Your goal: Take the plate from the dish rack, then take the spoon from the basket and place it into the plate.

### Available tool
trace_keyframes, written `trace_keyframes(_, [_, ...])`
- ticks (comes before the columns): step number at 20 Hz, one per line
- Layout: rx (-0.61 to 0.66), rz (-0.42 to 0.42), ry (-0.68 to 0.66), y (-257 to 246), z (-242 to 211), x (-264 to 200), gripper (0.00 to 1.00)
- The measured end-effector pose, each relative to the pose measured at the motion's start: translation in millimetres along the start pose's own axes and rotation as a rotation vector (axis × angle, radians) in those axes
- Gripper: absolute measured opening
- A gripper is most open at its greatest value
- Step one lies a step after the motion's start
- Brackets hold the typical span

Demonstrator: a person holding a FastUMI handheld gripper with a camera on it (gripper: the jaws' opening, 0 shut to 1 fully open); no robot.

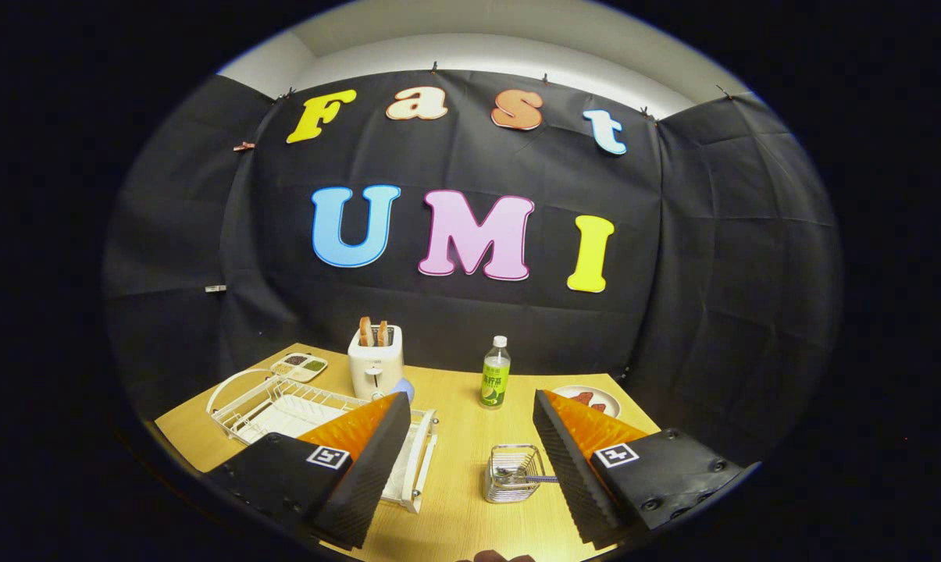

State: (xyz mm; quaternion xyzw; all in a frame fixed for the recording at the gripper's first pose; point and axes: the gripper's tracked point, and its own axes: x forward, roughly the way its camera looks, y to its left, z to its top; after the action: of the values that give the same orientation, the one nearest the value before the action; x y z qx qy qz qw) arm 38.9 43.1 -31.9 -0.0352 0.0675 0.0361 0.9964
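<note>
My gripper [470,396] hangs open above the wooden table, with nothing between its fingers. The white wire dish rack [283,406] stands on the left, partly under the left finger [361,460]. A blue rounded rim, the plate [406,388], peeks out past the left fingertip at the rack's far end; the finger hides the rest of it. A small wire basket [511,473] sits between the fingers, close to the right finger [572,460]. In the basket lies the spoon [517,474], its handle pointing toward the right finger.
A white toaster [375,363] with two slices of bread stands behind the rack. Beside it is a small divided dish [300,365]. A green-labelled bottle [495,376] stands at mid-table, and a white plate with food [591,400] lies beyond the right fingertip.
</note>
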Motion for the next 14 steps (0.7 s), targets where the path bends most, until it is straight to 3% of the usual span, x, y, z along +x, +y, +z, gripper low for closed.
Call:
trace_keyframes(7, [-0.053,0.090,0.098,50.8,-7.1,62.5,0.97])
trace_keyframes(14, [-0.030,0.066,0.334,73.0,-57.2,117.0,0.98])
